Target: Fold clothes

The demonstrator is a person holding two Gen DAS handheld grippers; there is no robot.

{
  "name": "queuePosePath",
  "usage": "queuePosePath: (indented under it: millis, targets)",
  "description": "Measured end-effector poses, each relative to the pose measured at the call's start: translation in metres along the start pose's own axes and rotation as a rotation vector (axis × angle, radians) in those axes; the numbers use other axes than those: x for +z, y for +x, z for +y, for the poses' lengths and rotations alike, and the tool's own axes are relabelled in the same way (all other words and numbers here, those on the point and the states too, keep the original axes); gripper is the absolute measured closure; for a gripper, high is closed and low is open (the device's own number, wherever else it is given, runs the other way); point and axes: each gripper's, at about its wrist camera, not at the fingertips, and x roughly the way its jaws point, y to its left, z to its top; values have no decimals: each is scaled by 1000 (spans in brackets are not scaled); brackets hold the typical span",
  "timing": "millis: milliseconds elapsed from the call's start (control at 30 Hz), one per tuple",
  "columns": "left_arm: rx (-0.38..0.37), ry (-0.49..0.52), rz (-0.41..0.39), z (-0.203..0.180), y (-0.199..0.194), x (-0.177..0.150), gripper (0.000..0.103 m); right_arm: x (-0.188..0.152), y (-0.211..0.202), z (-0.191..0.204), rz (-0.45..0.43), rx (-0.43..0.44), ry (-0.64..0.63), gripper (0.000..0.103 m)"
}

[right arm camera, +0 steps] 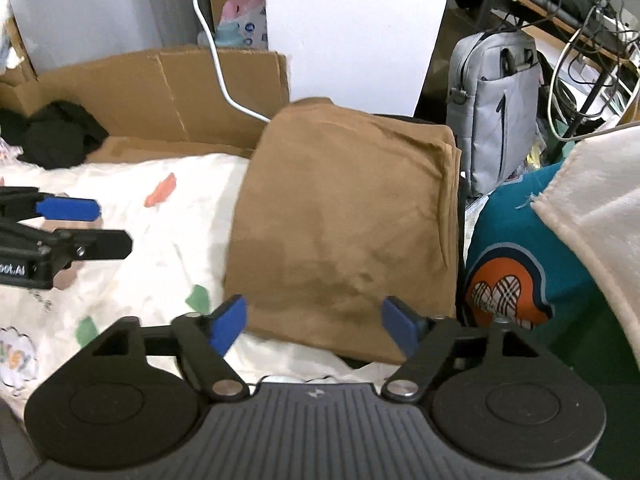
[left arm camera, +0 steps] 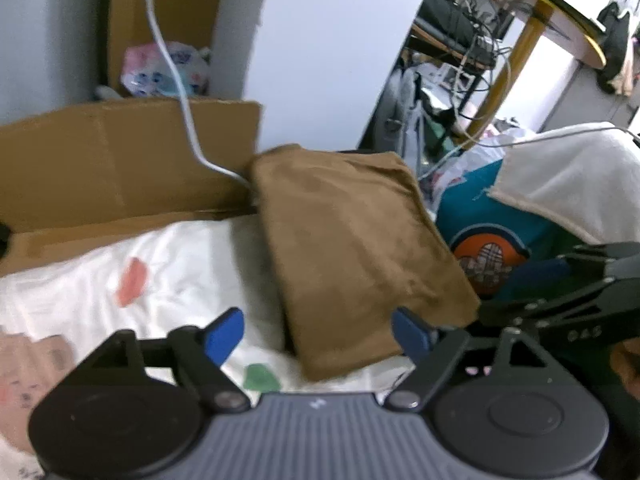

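Note:
A brown garment point(left arm camera: 352, 240) point(right arm camera: 344, 220), folded into a flat rectangle, lies on a white bedsheet point(left arm camera: 180, 272) point(right arm camera: 168, 248) printed with coloured shapes. Its far right part reaches the sheet's edge. My left gripper point(left arm camera: 318, 336) hovers above the garment's near edge, its blue pads wide apart and nothing between them pressed. My right gripper point(right arm camera: 314, 324) hangs over the garment's near edge as well, open, the pads clear of the cloth. The left gripper point(right arm camera: 96, 226) also shows at the left of the right wrist view, over the sheet.
A flattened cardboard box point(left arm camera: 120, 160) point(right arm camera: 160, 92) stands behind the sheet, with a white cable point(left arm camera: 188, 112) hanging over it. A teal cloth with an orange emblem point(right arm camera: 508, 284) and a cream towel point(right arm camera: 600, 208) lie to the right. A grey bag point(right arm camera: 496, 100) and a black garment point(right arm camera: 56, 136) sit further back.

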Motion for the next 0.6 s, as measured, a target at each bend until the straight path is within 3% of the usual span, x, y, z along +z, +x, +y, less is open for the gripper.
queuePosePath:
  millis: [167, 400, 600]
  targets:
    - [9, -17, -16, 5, -37, -1, 0, 0, -42, 7, -26, 38, 52, 3]
    - [34, -45, -20, 11, -85, -9, 0, -18, -86, 12, -50, 104, 228, 0]
    - [74, -27, -65, 8, -127, -9, 0, -26, -109, 35, -62, 59, 167, 0]
